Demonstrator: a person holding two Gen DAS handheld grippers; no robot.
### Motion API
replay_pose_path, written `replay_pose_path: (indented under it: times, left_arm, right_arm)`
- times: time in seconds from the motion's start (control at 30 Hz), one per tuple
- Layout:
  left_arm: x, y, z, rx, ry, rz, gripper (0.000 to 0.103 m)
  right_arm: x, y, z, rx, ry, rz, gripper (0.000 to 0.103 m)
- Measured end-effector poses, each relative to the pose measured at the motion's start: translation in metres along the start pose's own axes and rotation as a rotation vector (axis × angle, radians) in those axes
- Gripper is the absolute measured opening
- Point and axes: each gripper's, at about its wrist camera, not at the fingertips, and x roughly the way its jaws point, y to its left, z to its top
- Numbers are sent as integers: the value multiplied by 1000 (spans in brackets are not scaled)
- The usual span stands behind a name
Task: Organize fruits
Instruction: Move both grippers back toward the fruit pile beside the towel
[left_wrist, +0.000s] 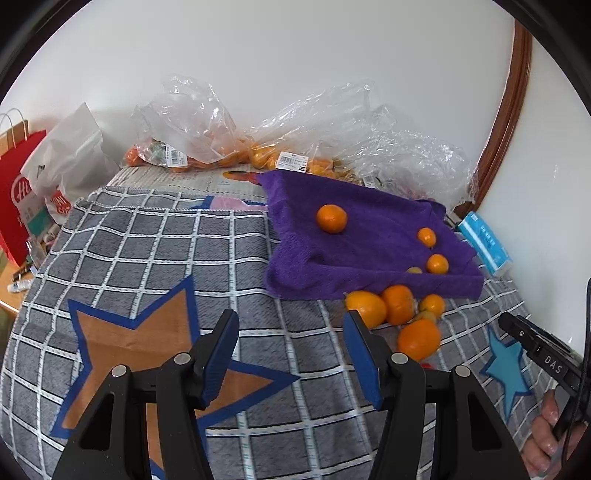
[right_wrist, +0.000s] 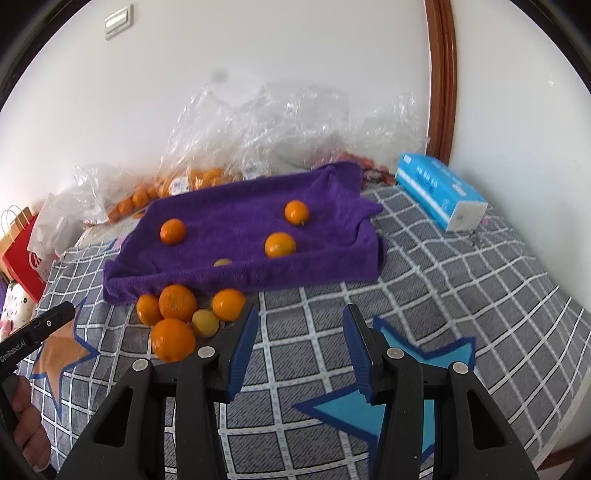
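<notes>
While both grippers hovered over the checked blanket (right_wrist: 443, 288), the left gripper (left_wrist: 290, 350) and right gripper (right_wrist: 301, 343) each stood wide and empty. Just beyond lay a cluster of oranges (right_wrist: 177, 314) off the purple towel (right_wrist: 236, 218); four more sat on it. Judging so, gathering was midway: next, close on one loose orange.

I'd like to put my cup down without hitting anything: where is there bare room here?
Free: checked cloth between purple towel and tissue pack, and around the brown star. Crowded: fruit cluster at the towel's near edge, bags behind.
</notes>
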Motion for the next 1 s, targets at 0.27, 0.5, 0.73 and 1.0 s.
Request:
replay_pose_path:
  times: [0.27, 0.5, 0.73, 1.0]
  left_arm:
    - [21, 9, -8, 31, 60, 2, 55]
    - [28, 18, -16, -14, 66, -7, 55]
    - [31, 20, -16, -15, 81, 5, 57]
    - [34, 35, -13, -114, 95, -14, 58]
  right_arm:
    - [13, 20, -9, -20, 32, 36, 48]
    - [28, 29, -7, 6, 70, 86, 48]
    - [42, 36, -7, 20, 102, 141, 48]
    - [49, 44, -9, 6, 115, 179, 48]
